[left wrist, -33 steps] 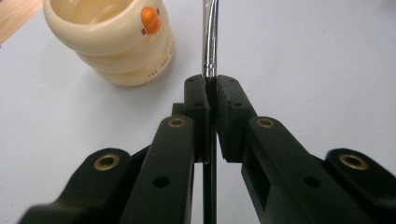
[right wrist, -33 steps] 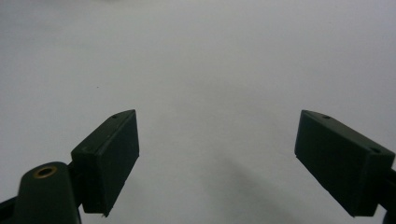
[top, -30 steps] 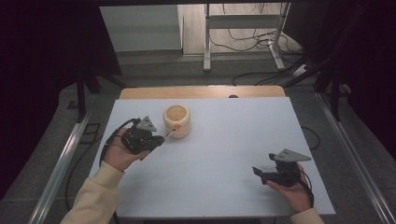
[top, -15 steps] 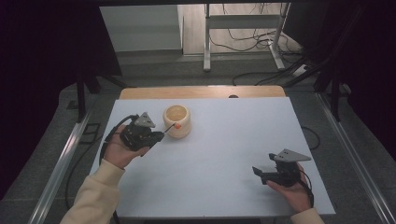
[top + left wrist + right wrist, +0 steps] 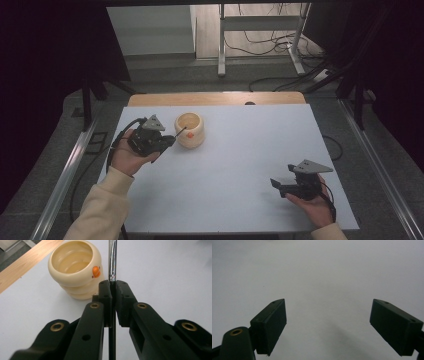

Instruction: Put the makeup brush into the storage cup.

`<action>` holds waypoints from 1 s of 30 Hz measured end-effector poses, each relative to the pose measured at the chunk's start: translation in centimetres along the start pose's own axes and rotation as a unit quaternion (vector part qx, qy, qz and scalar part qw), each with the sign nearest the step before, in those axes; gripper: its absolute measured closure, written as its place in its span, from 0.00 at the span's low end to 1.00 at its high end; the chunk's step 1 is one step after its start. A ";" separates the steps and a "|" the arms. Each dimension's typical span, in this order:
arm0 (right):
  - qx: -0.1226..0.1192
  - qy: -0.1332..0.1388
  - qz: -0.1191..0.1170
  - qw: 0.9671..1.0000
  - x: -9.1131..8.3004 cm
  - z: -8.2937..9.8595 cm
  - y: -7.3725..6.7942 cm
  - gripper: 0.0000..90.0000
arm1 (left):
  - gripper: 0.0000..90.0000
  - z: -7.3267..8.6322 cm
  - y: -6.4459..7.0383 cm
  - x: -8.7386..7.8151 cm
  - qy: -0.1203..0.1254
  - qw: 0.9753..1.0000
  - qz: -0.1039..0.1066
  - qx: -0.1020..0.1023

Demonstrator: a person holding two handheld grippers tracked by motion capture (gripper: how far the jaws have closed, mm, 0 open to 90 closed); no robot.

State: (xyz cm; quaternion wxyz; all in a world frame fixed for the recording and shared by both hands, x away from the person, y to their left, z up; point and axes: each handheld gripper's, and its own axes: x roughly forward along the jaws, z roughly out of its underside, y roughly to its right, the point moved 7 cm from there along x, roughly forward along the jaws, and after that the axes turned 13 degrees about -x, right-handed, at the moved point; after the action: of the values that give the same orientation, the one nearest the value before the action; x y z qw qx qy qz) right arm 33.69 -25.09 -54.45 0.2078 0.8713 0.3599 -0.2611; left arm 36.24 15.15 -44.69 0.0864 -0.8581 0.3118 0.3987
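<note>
A person is standing at the near edge of a white counter [image 5: 230, 165], working a claw in each hand. The left claw [image 5: 113, 293] is sitting at the far left part of the counter with its jaws pressing tight on a thin metal rod [image 5: 112, 262], which is running straight out past the tips (what kind of utensil it is I cannot tell, since its far end is running out of the left gripper view). Just beside that claw a cream-coloured cup [image 5: 189, 129] is standing upright, ribbed like stacked rings and carrying a small orange mark [image 5: 96, 271] on its side; from above, the rod's tip is lying at the cup's rim, though whether it is touching is hard to say. The cup is looking empty inside. The right claw [image 5: 278, 185] is resting low at the near right part of the counter, well apart from the cup, its two jaws spreading wide with nothing between them but bare white surface. A strip of wood [image 5: 215, 98] is edging the counter's far side.
</note>
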 end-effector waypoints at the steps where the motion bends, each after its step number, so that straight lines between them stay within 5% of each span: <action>1: 0.000 0.000 0.000 1.000 0.0 0.0 0.0 0.15 | 0.93 0.0 0.0 0.0 0.000 1.000 0.000 0.000; 30: 0.000 0.000 0.001 1.000 0.1 0.0 0.0 0.15 | 0.93 -1.9 -0.4 0.0 0.025 1.000 0.000 -0.001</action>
State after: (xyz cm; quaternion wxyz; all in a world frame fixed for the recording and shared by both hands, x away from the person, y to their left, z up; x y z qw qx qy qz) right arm 33.74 -25.10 -54.51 0.2081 0.8716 0.3591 -0.2611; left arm 37.67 14.69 -43.39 0.0773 -0.8680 0.3132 0.3775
